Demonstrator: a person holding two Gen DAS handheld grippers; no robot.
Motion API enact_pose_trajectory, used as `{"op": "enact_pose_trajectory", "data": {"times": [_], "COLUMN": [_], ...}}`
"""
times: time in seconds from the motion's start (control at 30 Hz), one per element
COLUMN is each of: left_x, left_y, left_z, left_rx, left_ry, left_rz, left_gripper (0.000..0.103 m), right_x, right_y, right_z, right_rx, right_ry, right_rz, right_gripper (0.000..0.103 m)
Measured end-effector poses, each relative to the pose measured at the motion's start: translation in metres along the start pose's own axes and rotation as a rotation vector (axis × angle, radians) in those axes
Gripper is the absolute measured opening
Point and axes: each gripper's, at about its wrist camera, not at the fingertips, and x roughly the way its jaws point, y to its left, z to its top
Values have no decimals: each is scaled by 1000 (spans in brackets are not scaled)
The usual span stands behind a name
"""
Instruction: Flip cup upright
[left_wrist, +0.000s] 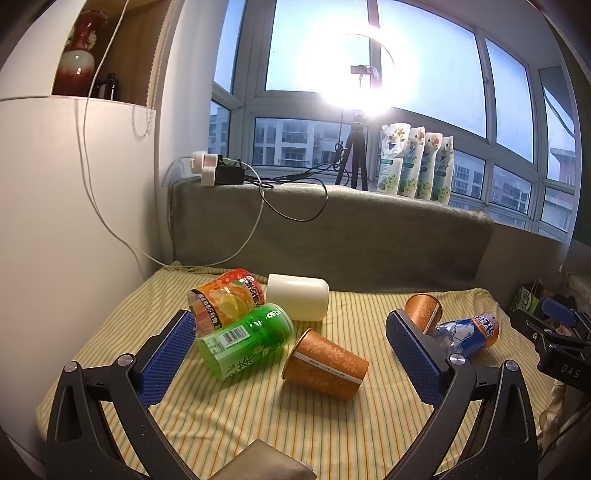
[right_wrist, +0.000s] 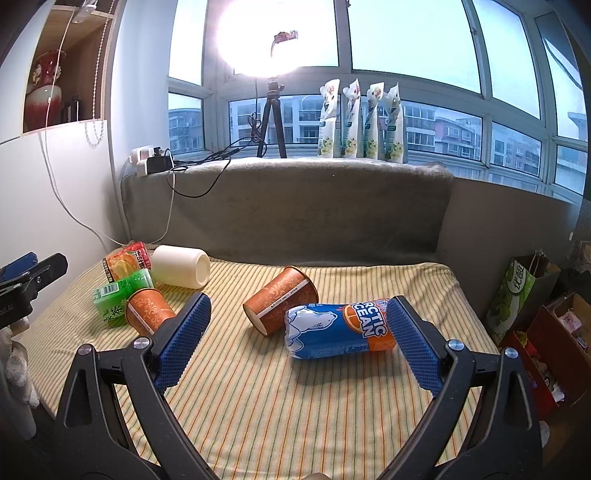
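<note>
**Still on their sides: six cups across the striped desk**

Both grippers hang above the near edge of the desk (right_wrist: 258, 406), which is covered in a yellow striped cloth, and neither one holds anything. The left gripper (left_wrist: 291, 332) has its jaws wide apart, with an orange patterned paper cup (left_wrist: 325, 363) lying on its side between them and further out, clear of both blue pads. The right gripper (right_wrist: 297, 323) is likewise spread open; a blue Arctic Ocean cup (right_wrist: 340, 330) lies on its side between the jaws, its orange end just beside the right pad, though I cannot tell whether they touch.

Against the blue cup's far side rests a second orange paper cup (right_wrist: 280, 299), also tipped over, with its base toward the near edge. Toward the far left corner three more lie in a cluster: a green tea cup (left_wrist: 245, 339), an orange-and-red fruit cup (left_wrist: 227, 297) behind it, and a cream plastic cup (left_wrist: 297, 297) beside that, its bottom facing right. The green one touches the fruit cup.

Beyond the far edge rises a grey padded ledge (right_wrist: 295, 206) carrying a tripod (right_wrist: 271, 122) with a bright ring light, four refill pouches (right_wrist: 362, 122), and a plug strip (right_wrist: 149, 160) with trailing cables.
</note>
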Motion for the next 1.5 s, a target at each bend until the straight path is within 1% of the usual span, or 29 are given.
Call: {"op": "enact_pose_trajectory", "data": {"times": [1.07, 1.33, 1.5], "left_x": [-2, 2, 4], "left_y": [4, 8, 13], "left_z": [-2, -3, -5], "left_rx": [-1, 4, 8], "left_ry": [7, 22, 30], "left_rz": [3, 16, 31], "left_gripper": [102, 102, 102], "right_x": [6, 19, 29], "right_y": [6, 16, 22], "right_z": [-1, 6, 13], "right_rx": [-14, -46, -77], "right_ry": [11, 27, 44], "right_rz": [12, 34, 67], "right_gripper": [98, 98, 98]}}
